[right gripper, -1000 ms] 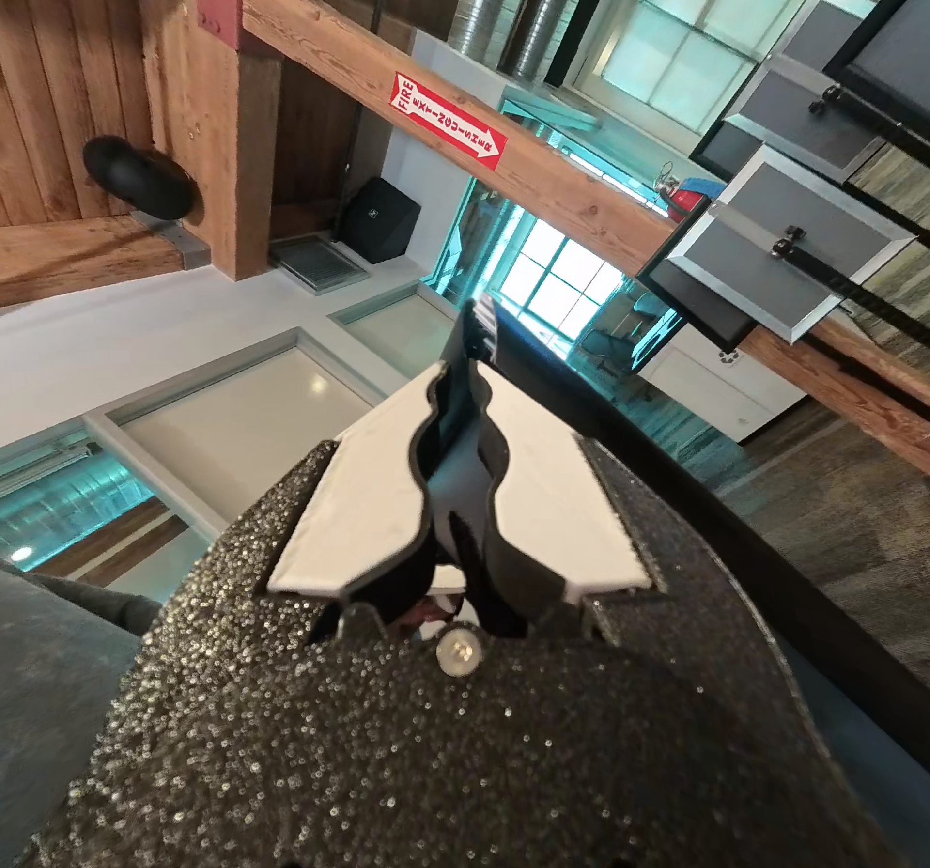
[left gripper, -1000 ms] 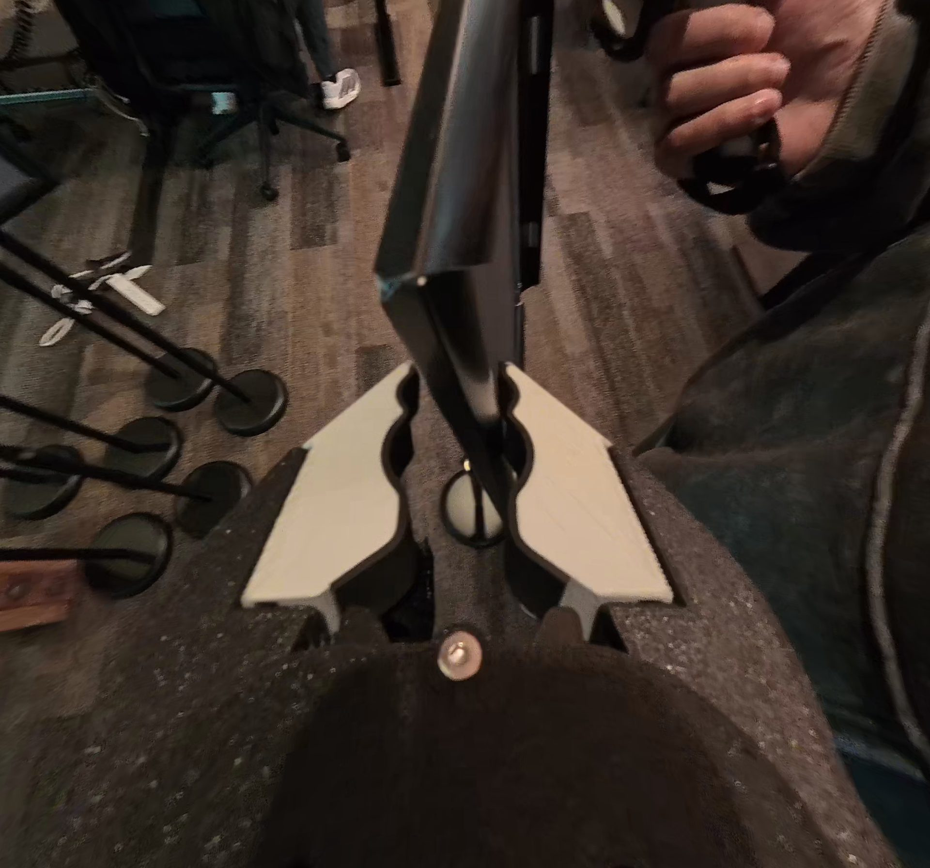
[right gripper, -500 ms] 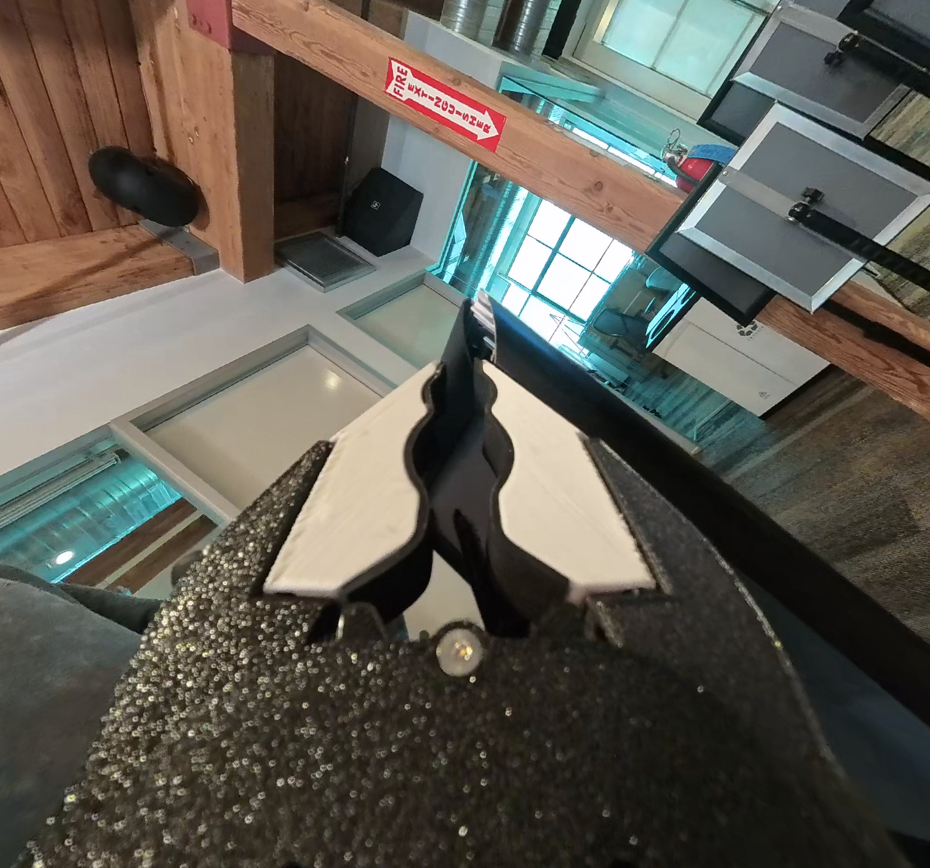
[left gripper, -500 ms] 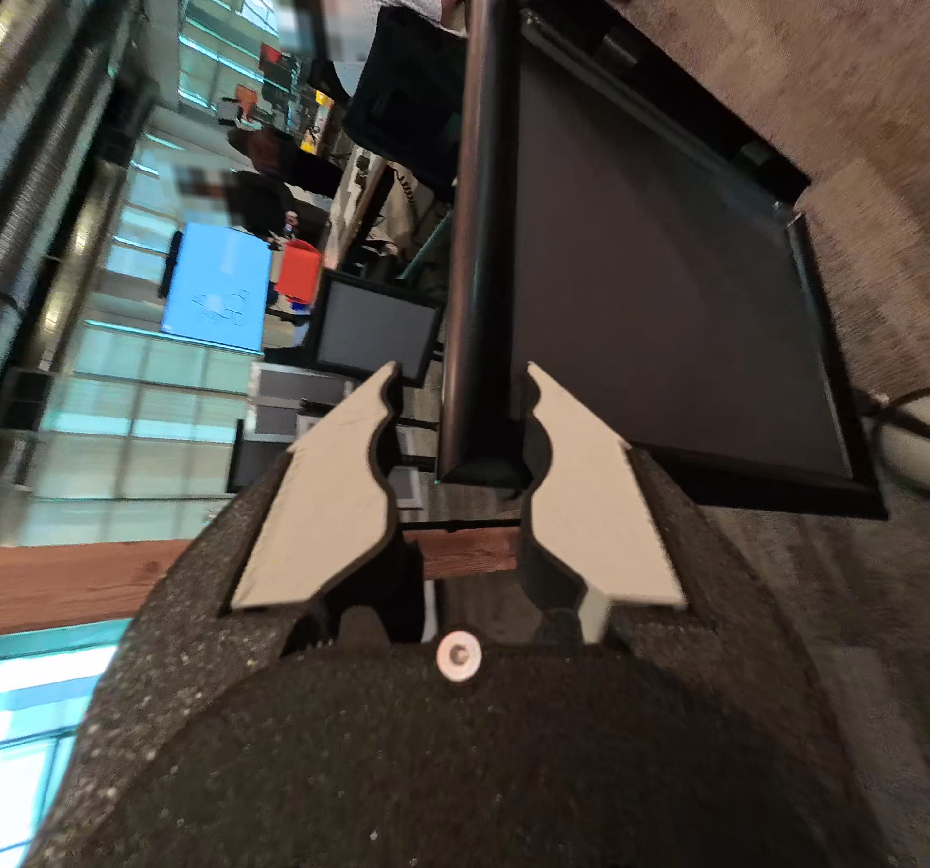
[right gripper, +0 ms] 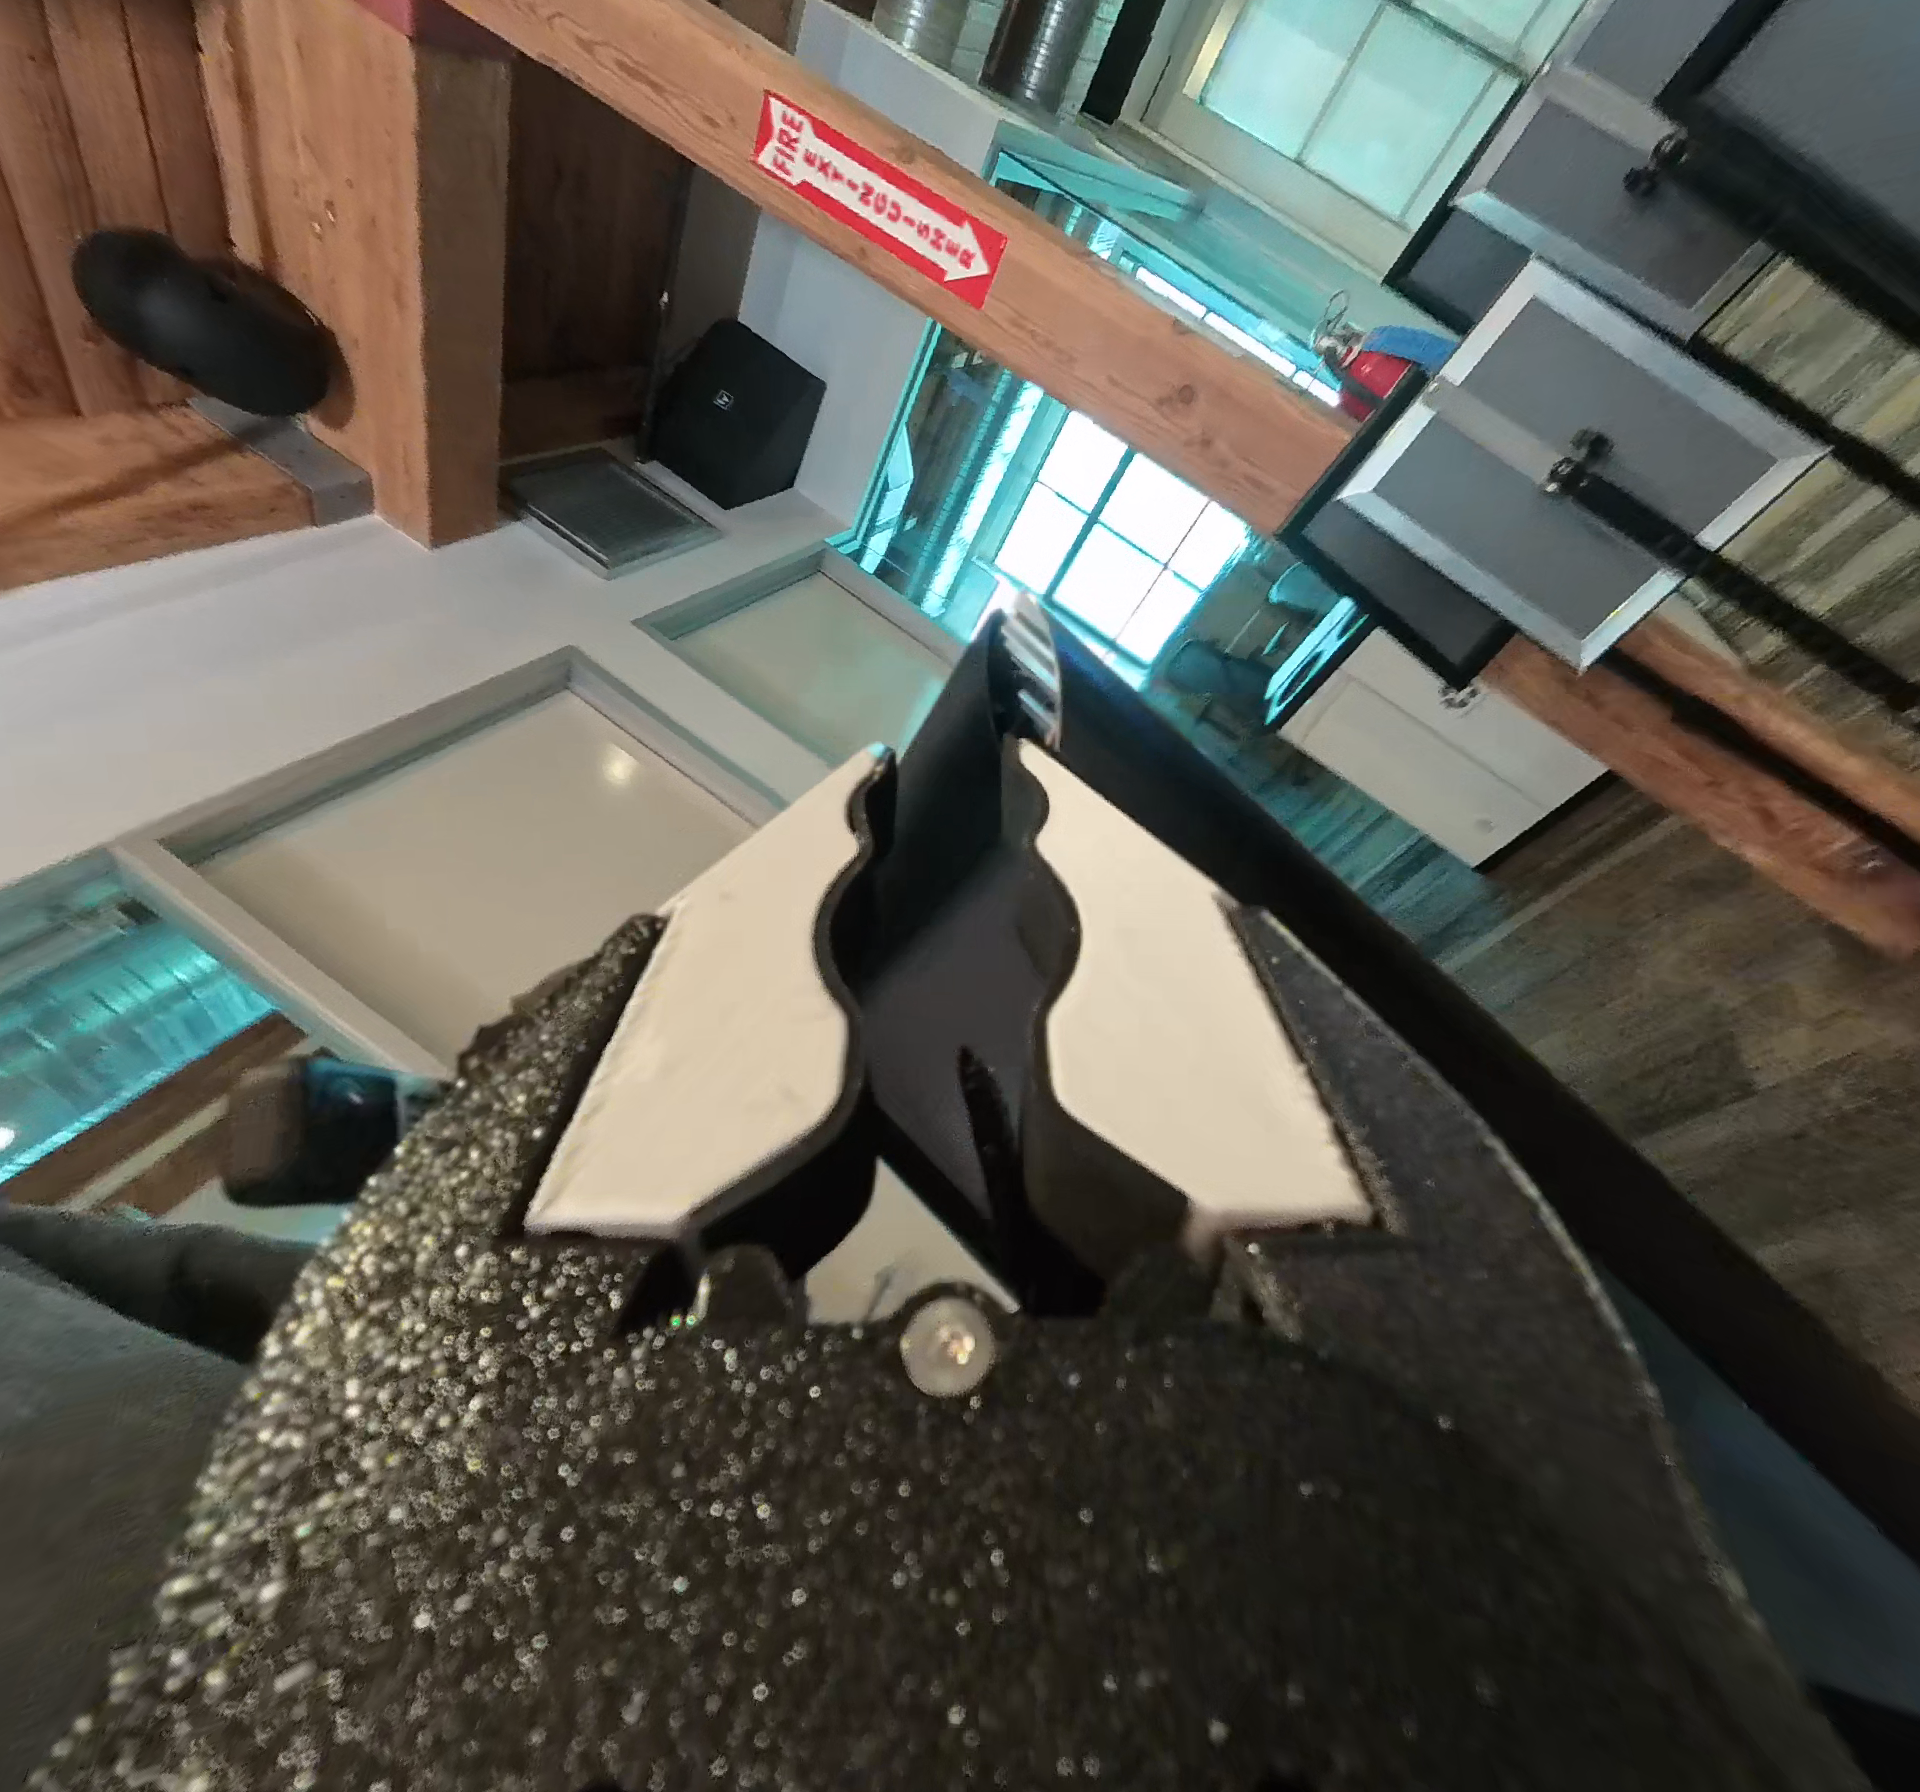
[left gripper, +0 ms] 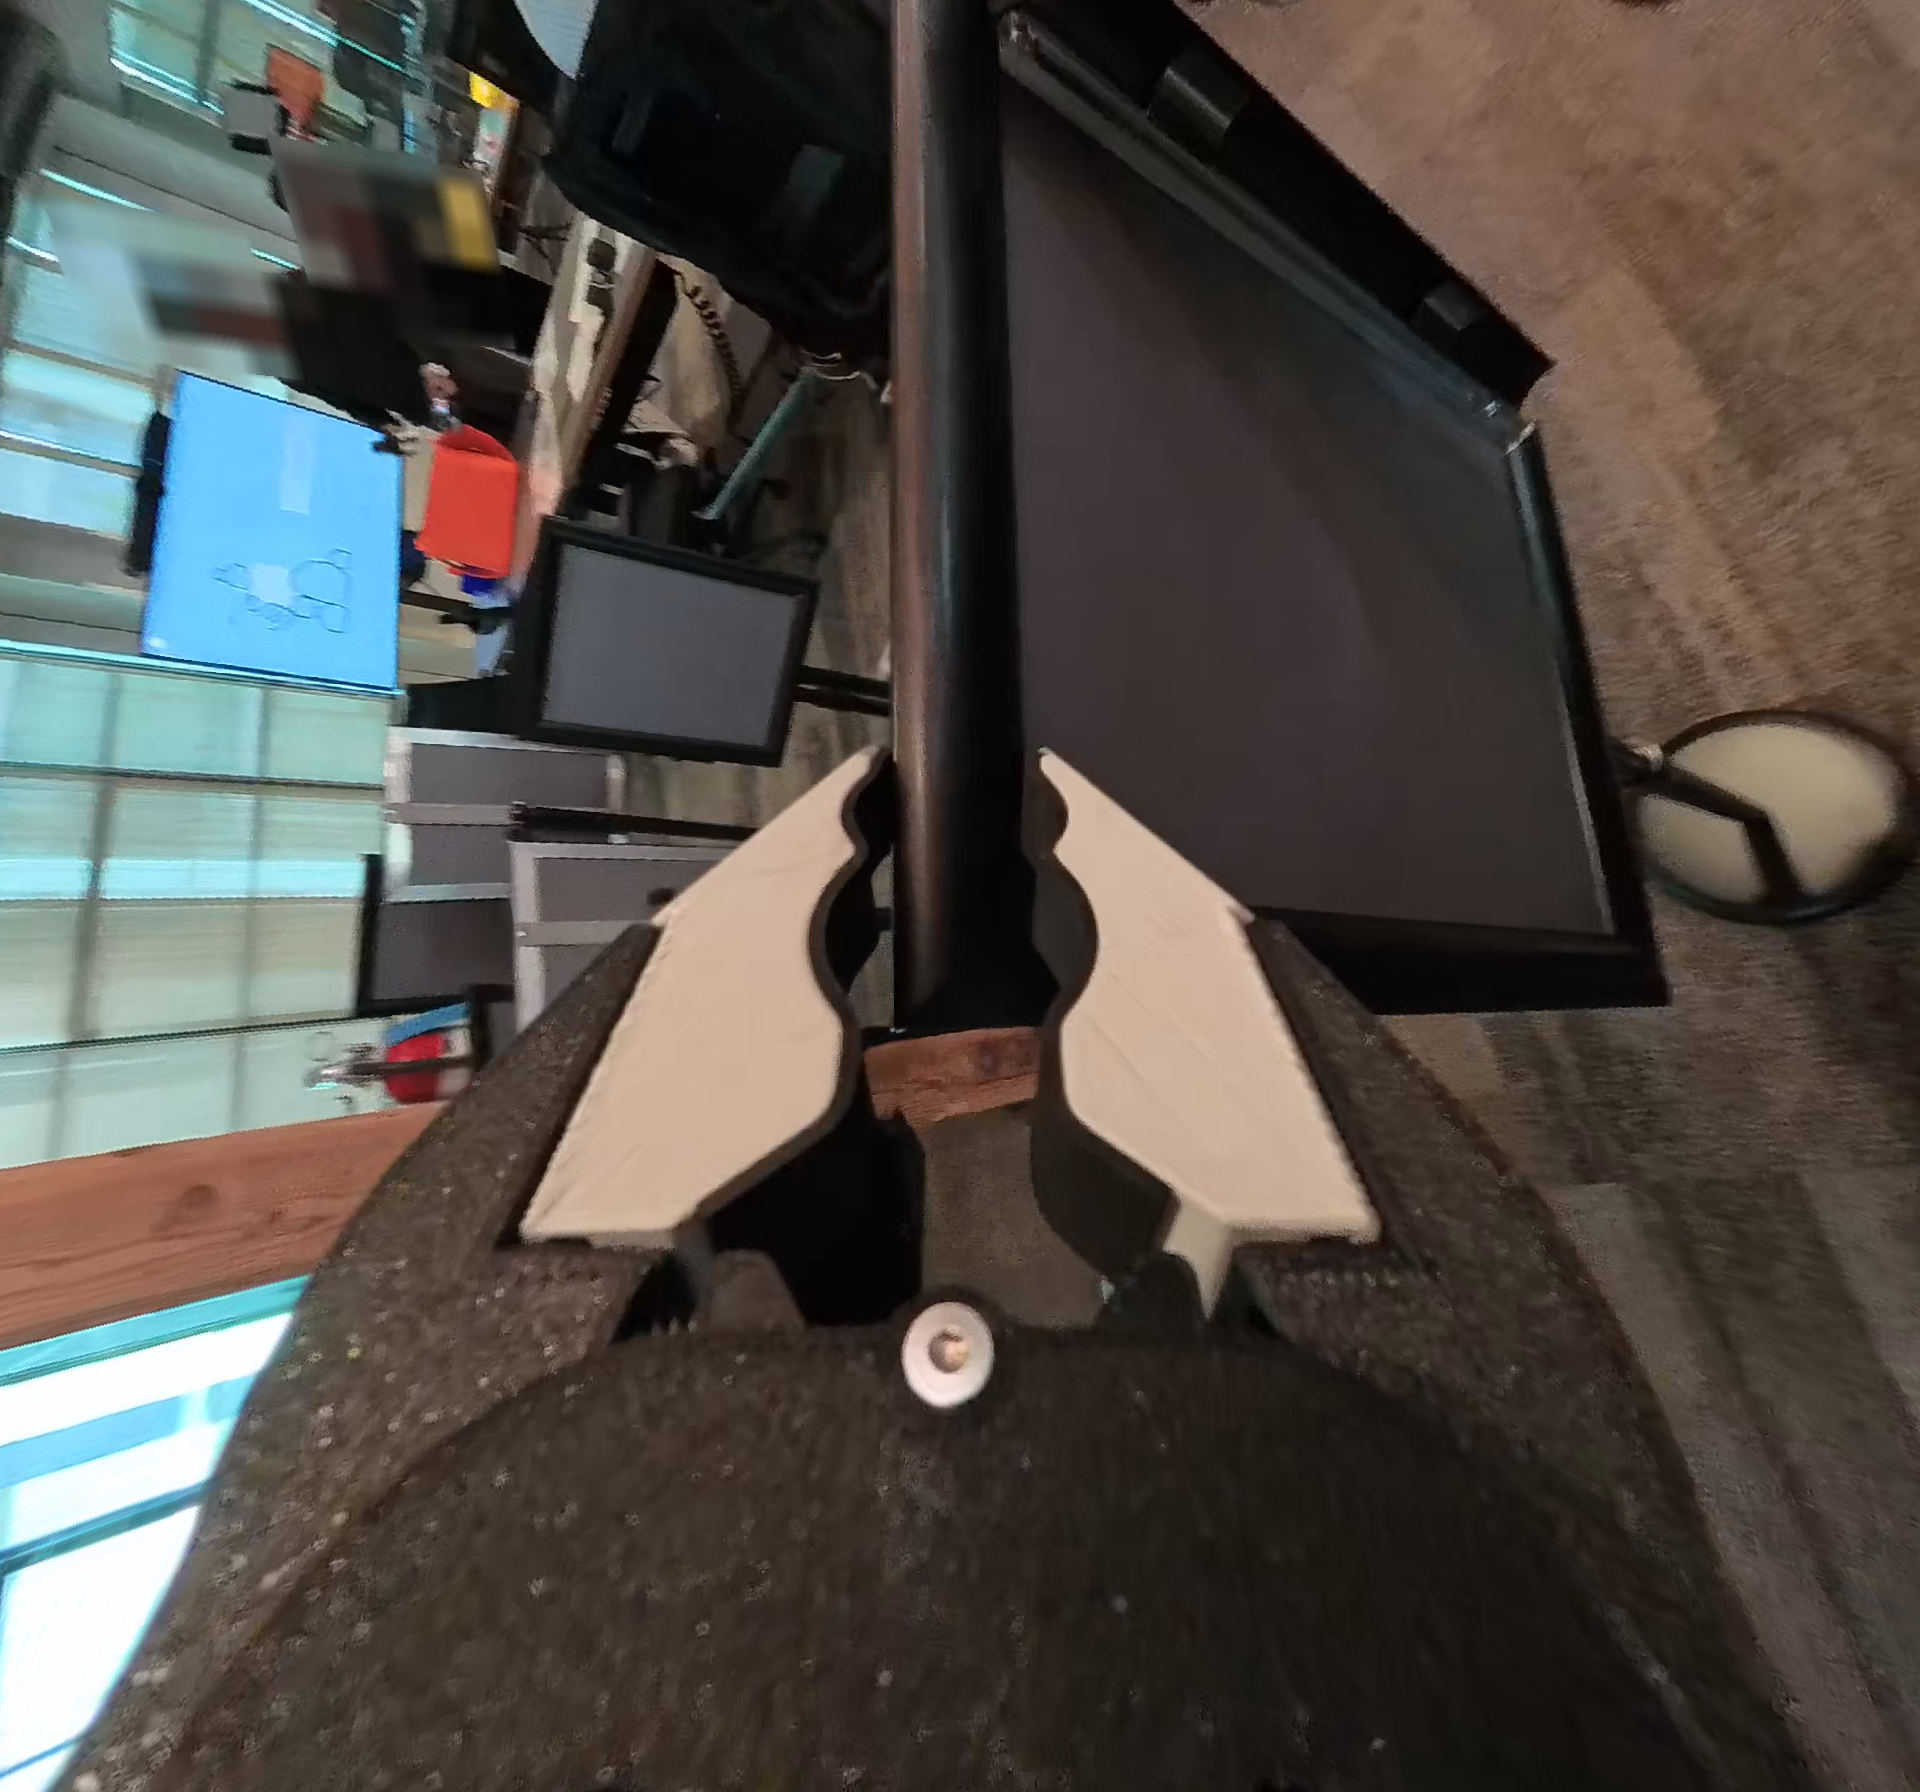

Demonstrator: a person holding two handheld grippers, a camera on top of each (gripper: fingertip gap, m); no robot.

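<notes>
Gripper on the left (left gripper: 961,786) had its 2 white fingers (left gripper: 727,994) pinched on the near end of a black tray's rim (left gripper: 940,392), and the broad tray panel (left gripper: 1278,537) stretched away to the right over grey carpet (left gripper: 1714,288), beside a round white stand base (left gripper: 1777,812). At the far end of that rim, the right gripper (right gripper: 951,776) clamped a dark edge of the same tray (right gripper: 935,911), with a timber beam (right gripper: 727,101) and windows (right gripper: 1351,59) beyond. It looked stiff, smooth and fairly light, so I judged the raised rim the only secure hold, since the glossy metal could slip.
</notes>
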